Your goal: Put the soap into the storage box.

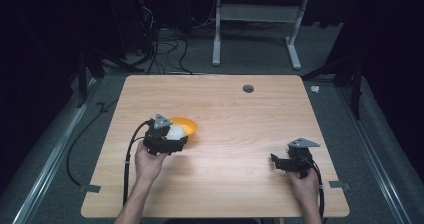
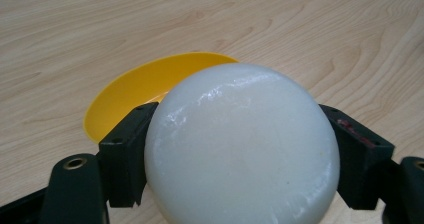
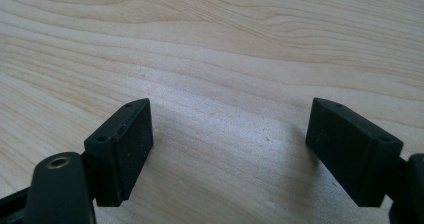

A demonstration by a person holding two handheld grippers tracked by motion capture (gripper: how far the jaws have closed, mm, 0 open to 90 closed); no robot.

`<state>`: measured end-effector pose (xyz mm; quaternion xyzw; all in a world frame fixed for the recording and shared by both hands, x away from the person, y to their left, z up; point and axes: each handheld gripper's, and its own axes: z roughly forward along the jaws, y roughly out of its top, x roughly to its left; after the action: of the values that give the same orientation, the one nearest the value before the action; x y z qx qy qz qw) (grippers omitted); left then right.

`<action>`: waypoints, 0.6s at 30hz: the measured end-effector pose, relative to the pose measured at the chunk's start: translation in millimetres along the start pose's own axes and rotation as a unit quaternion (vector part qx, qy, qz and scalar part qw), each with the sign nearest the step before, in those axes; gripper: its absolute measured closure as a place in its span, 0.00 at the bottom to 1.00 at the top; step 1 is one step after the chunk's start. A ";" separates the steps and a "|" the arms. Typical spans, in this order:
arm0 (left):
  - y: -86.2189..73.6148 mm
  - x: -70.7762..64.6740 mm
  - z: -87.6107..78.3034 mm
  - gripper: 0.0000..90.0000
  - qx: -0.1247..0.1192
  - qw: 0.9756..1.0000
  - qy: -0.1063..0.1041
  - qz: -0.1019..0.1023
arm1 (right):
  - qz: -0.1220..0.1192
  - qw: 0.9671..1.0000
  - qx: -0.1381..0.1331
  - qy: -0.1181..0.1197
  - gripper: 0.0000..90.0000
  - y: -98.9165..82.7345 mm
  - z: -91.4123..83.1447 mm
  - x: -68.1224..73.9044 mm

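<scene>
Now your left gripper [image 1: 172, 140] has its jaws clamped on the white bowl [image 2: 242, 146], one black pad [image 2: 127, 149] pressed to each side of the rounded shell. That bowl sits dome-up in the grip, apparently upside down, just at the near edge of the yellow bowl [image 2: 137, 91], which rests open side up on the table [image 1: 240, 129]. In the high view the white bowl [image 1: 176, 132] overlaps the yellow bowl's [image 1: 186, 126] near rim; whether the two touch cannot be told.

The step in hand looks like bringing the white bowl to the yellow one, to cap it or nest in it. Keep the squeeze steady, because smooth, glossy, curved plastic can slide out of flat pads. Carry it forward level, centre it over the yellow bowl before you lower, and avoid nudging the light yellow bowl with the lower edge, since it would likely skid on the wood. Release only once the white bowl rests on something.

Farther out, your right gripper [image 1: 282, 163] rests low over bare wood near the table's right side, jaws spread wide with nothing between them, well apart from both bowls. If the yellow bowl starts to slide, that free gripper could steady it.
</scene>
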<state>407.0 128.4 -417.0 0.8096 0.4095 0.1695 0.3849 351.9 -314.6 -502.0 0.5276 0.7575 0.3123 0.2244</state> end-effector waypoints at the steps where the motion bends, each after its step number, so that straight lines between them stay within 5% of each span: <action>1: 1.4 1.3 0.4 0.27 0.001 1.000 0.001 -0.001 | 0.000 1.000 0.000 0.000 0.22 0.0 0.0 0.0; 18: 11.5 16.7 11.9 0.27 0.018 0.999 0.024 -0.012 | -0.001 1.000 0.000 0.000 0.22 0.0 0.0 0.1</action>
<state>430.3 131.7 -416.7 0.8071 0.4313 0.1772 0.3623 351.9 -314.6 -502.0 0.5272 0.7578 0.3120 0.2246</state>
